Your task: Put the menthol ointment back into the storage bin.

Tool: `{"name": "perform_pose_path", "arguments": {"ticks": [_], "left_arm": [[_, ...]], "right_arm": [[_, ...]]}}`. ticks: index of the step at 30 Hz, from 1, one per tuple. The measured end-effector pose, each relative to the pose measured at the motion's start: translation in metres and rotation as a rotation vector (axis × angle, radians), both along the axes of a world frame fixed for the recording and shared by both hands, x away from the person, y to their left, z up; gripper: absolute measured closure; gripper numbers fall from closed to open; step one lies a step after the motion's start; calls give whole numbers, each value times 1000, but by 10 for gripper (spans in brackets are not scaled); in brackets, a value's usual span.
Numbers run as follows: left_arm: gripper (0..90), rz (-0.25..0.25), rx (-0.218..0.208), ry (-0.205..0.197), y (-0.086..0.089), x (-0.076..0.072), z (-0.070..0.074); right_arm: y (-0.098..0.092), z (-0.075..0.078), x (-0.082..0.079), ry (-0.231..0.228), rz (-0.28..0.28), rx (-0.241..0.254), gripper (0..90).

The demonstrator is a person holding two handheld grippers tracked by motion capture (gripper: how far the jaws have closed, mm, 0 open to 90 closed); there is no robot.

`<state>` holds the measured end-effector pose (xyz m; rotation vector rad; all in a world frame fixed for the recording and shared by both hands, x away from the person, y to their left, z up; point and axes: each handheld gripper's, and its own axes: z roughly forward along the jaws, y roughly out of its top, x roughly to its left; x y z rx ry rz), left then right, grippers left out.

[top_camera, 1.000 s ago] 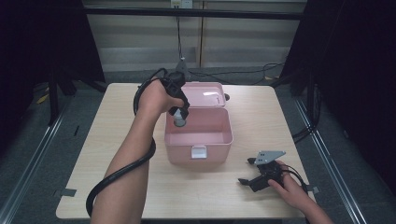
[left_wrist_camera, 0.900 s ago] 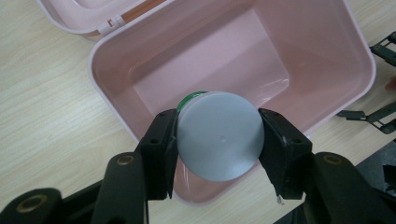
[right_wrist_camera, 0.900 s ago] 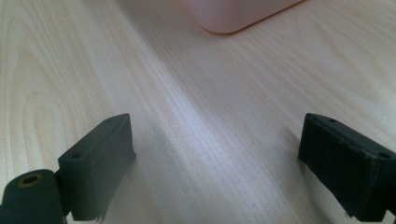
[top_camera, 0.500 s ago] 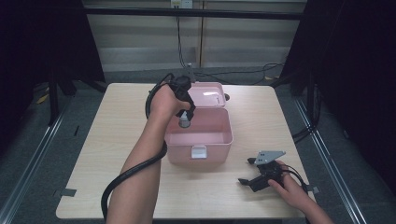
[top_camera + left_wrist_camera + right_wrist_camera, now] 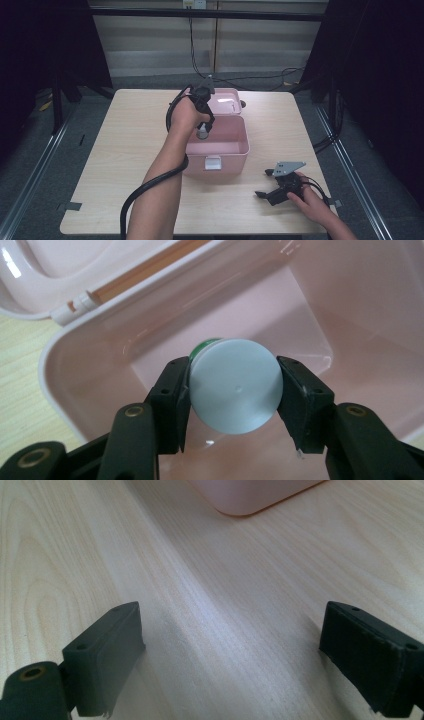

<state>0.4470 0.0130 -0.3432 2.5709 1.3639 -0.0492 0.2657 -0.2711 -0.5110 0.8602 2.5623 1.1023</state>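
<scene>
High view, left gripper (image 5: 203, 131): it is hanging over the left rear part of the open pink box (image 5: 235, 156), pointing down into it, and its jaws are gripping a small grey-topped bottle (image 5: 202, 133).
High view, box: it is sitting near the middle of the table (image 5: 115, 150), with its lid (image 5: 225, 101) lying open behind it and a pale latch on its front wall.
High view, right gripper (image 5: 265, 191): it is resting low at the near right part of the table, well apart from the box, with a hand (image 5: 311, 202) holding it from behind and a grey plate on top.
Left gripper view, bottle (image 5: 235, 385): its round pale grey cap is facing the camera, and a strip of green is peeking out behind the cap's upper left edge.
Left gripper view, jaws: they are pressing on the bottle from both sides, closed only as far as its width allows.
Left gripper view, box (image 5: 320, 305): its pink inside is lying beneath the bottle, and the hinge edge with the lid (image 5: 75, 265) is running along the upper left.
Right gripper view, jaws: they are standing wide apart with nothing between them, low over bare wood.
Right gripper view, box (image 5: 250, 495): one rounded pink corner is showing at the top, a little way off on the table (image 5: 225, 595).
</scene>
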Motion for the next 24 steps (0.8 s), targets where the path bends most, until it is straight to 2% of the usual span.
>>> {"name": "perform_pose_path", "arguments": {"ticks": [9,10,13,24], "left_arm": [[499,10,5,-16,-3,4,-10],[499,10,4,-26,-3,5,-12],[498,31,-2,-26,-4,6,-18],[498,31,4,-3,-8,10,-41]], "right_arm": [[0,0,0,0,0,0,96],[0,0,0,-1,0,-1,96],[0,0,0,-1,1,-1,96],[0,0,0,1,1,2,95]]}}
